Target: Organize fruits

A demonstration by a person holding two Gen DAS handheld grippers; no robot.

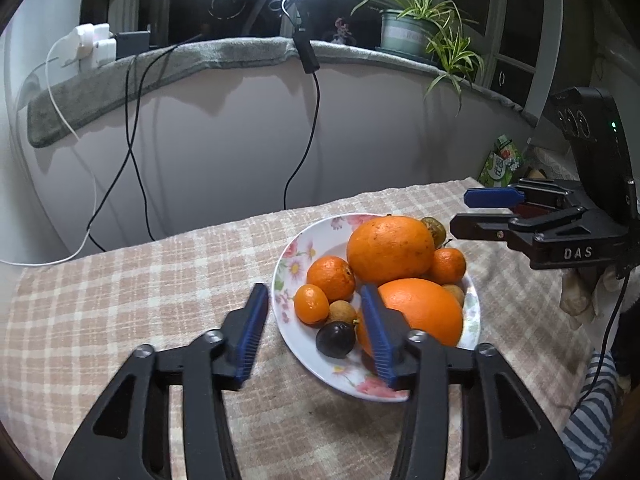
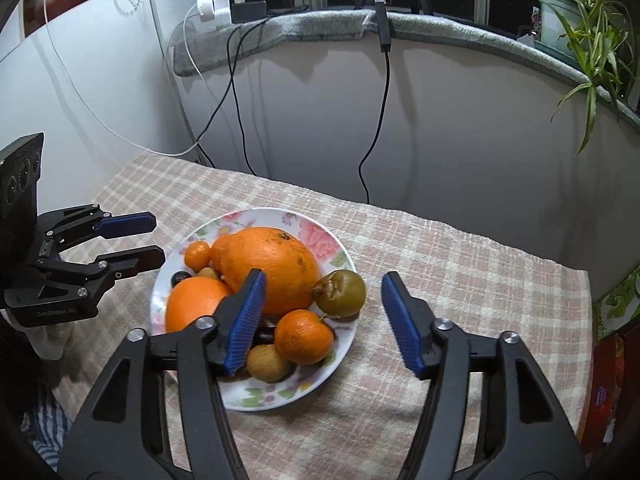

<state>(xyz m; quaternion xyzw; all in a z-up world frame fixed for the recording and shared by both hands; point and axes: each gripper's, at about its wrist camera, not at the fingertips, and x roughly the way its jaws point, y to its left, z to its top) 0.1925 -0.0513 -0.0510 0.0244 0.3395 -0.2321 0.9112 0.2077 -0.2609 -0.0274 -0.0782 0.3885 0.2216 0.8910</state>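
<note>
**Both grippers poised over a full plate**

Here we are with the floral plate (image 2: pixel 320 240) sitting mid-table on the checked cloth (image 1: pixel 120 280), and every fruit in view is on it. The left gripper (image 1: pixel 316 332) hangs at the plate's near-left rim, jaws parted about halfway, nothing between them. The right gripper (image 2: pixel 324 320) hovers on the opposite side, likewise half-spread and empty; the tangerine (image 2: pixel 304 336) and the greenish-brown fruit (image 2: pixel 340 293) lie beyond the gap between its pads.

My read: the gathering looks done or close to it, and no fruit is in hand. If another move is due, it calls for picking one target, dropping the fingers around it cleanly and not nudging the pile, which is stacked and could roll.

The count, as far as it shows: two large oranges (image 1: pixel 390 248), two tangerines, one kumquat (image 1: pixel 311 304), one dark plum (image 1: pixel 335 339), one greenish-brown fruit, at least two tan longans (image 2: pixel 267 362). More may be hidden underneath.
</note>
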